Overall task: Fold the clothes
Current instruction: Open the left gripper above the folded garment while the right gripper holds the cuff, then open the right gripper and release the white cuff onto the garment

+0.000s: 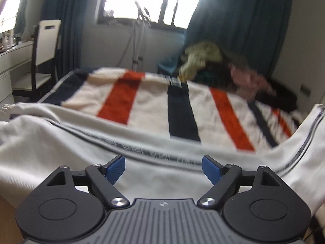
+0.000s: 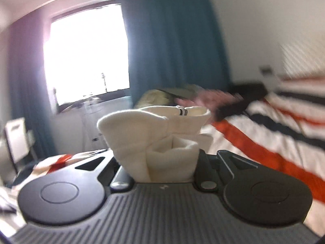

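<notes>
A white garment (image 1: 61, 142) with thin dark stripes lies across the near part of the striped bed cover (image 1: 142, 101). My left gripper (image 1: 163, 169) hovers just above the garment with its blue pads (image 1: 115, 168) wide apart and nothing between them. In the right wrist view, my right gripper (image 2: 162, 162) is shut on a bunched fold of the white garment (image 2: 154, 134), lifted above the bed. The cloth hides its pads. The garment's right end rises toward the upper right in the left wrist view.
A pile of other clothes (image 1: 205, 59) sits at the bed's far corner by the blue curtain (image 1: 243, 20). A chair (image 1: 44, 46) and a white desk (image 1: 12, 61) stand on the left. A bright window (image 1: 152, 0) lies behind the bed.
</notes>
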The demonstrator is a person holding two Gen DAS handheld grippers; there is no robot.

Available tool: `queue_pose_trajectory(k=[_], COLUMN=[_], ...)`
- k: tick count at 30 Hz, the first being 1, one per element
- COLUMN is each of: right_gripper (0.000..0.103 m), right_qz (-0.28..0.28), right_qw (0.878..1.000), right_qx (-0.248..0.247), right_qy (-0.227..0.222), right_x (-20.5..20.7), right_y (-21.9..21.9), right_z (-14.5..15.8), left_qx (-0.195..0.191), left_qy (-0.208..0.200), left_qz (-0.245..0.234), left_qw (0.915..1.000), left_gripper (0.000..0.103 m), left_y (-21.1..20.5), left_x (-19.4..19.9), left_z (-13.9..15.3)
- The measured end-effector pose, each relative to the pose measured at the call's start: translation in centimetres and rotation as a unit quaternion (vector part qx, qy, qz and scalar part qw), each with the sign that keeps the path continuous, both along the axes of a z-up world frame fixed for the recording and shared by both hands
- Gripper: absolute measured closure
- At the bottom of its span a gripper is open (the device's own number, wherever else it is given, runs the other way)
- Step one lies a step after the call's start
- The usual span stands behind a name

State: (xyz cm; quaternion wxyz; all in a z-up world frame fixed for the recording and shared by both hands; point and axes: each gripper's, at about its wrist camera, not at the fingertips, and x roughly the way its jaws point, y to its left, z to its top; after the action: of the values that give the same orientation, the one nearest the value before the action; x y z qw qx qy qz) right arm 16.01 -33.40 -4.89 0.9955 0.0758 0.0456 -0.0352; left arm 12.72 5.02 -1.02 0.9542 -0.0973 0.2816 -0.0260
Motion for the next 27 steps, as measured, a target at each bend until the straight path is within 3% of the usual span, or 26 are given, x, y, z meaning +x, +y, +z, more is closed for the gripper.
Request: queue_pose_trajectory(k=[2, 5, 12, 15, 19, 22, 24, 25, 27], right_gripper=[0.087, 0.087, 0.087, 0.087, 0.086, 0.085, 0.080, 0.070, 0.041], right_qz=[0.035, 0.083, 0.184, 0.190, 0.199, 0.217, 0.228, 0.240, 0.275], right_qw=[0.998, 0.991, 0.964, 0.957, 0.958, 0.954, 0.952, 0.950, 0.940], right_qx=[-0.058, -0.102, -0.170, -0.192, -0.187, -0.181, -0.165, -0.153, -0.130], right_qy=[-0.006, -0.001, 0.086, 0.103, 0.092, 0.103, 0.121, 0.130, 0.153], right_x=[0.2, 0.4, 0.8, -0.1, -0.5, -0.6, -0.4, -0.2, 0.2], right_y=[4.9, 11.1, 22.2, 24.8, 25.7, 26.6, 26.5, 26.2, 25.7], right_z=[0.1, -1.2, -9.1, -11.1, -10.3, -10.2, -10.2, -10.1, -9.6], left_qx=[-0.013, -0.039, -0.029, -0.048, -0.084, -0.133, -0.158, -0.168, -0.171], left_qy=[-0.018, -0.037, -0.065, -0.052, -0.038, -0.019, 0.003, 0.018, 0.031], left_qz=[0.014, 0.029, 0.028, 0.021, 0.012, 0.005, 0.000, -0.002, -0.001], left_qw=[0.9997, 0.9981, 0.9971, 0.9973, 0.9956, 0.9910, 0.9874, 0.9857, 0.9847], left_gripper=[0.019, 0.019, 0.018, 0.018, 0.018, 0.018, 0.018, 0.018, 0.018], left_y=[1.3, 3.4, 5.3, 5.7, 6.5, 7.5, 8.1, 8.4, 8.6], left_x=[-0.4, -0.7, -1.5, -1.1, -0.2, 0.8, 1.5, 1.8, 2.0], left_z=[1.2, 2.5, 3.4, 2.7, 2.0, 1.1, 0.2, -0.2, -0.8])
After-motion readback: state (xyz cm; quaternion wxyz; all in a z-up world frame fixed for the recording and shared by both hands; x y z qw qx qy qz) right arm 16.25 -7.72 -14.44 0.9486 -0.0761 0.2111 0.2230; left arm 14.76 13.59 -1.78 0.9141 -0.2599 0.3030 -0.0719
